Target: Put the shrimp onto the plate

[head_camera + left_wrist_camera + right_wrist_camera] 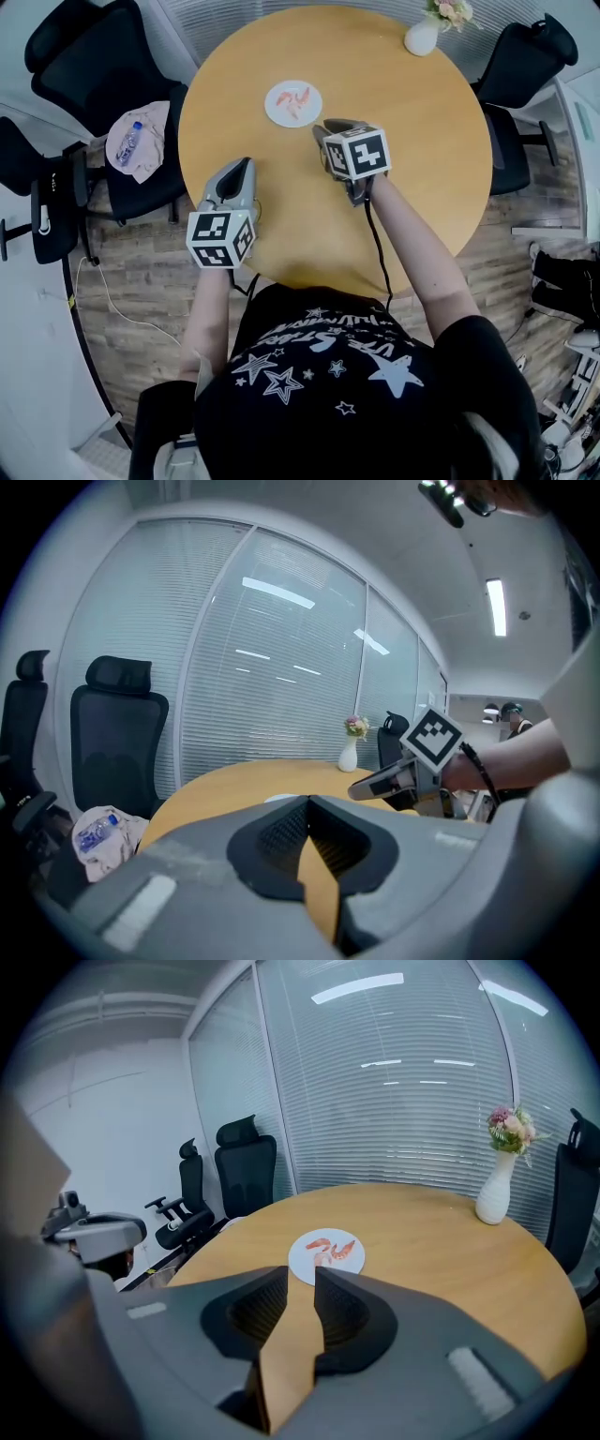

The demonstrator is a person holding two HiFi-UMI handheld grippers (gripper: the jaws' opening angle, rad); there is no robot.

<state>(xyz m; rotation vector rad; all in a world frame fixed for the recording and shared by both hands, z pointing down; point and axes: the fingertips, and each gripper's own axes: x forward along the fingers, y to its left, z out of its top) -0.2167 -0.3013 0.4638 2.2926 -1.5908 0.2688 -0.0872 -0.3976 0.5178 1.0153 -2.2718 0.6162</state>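
Shrimp (pixel 330 1249): three, as far as can be counted, all orange-pink and lying together on the one white plate (pixel 302 1265). None is in either pair of jaws. In the right gripper view the plate sits straight ahead of the jaw tips, a little beyond them on the round wooden table (pixel 412 169), its near edge just hidden behind the tips.

The right gripper (pixel 300 1277) has its two jaws spread, with a clear gap between the ribbed pads. Only bare tabletop shows through the gap.

The left gripper (pixel 307 801) has its jaws pressed together at the tips, with nothing pinched between them. From the left jaws the plate lies ahead, only a pale sliver of it showing over the tips. The right gripper appears ahead of them and off to the right, above the table.

In the head view both grippers are over the near half of the table, the right one nearer the plate.

One white vase (pixel 494 1199) of flowers stands far beyond the right jaws and to their right. At least three black chairs ring the table. One of them (pixel 89 66), out to the left of the left jaws, carries a cloth and one bottle (pixel 129 142).
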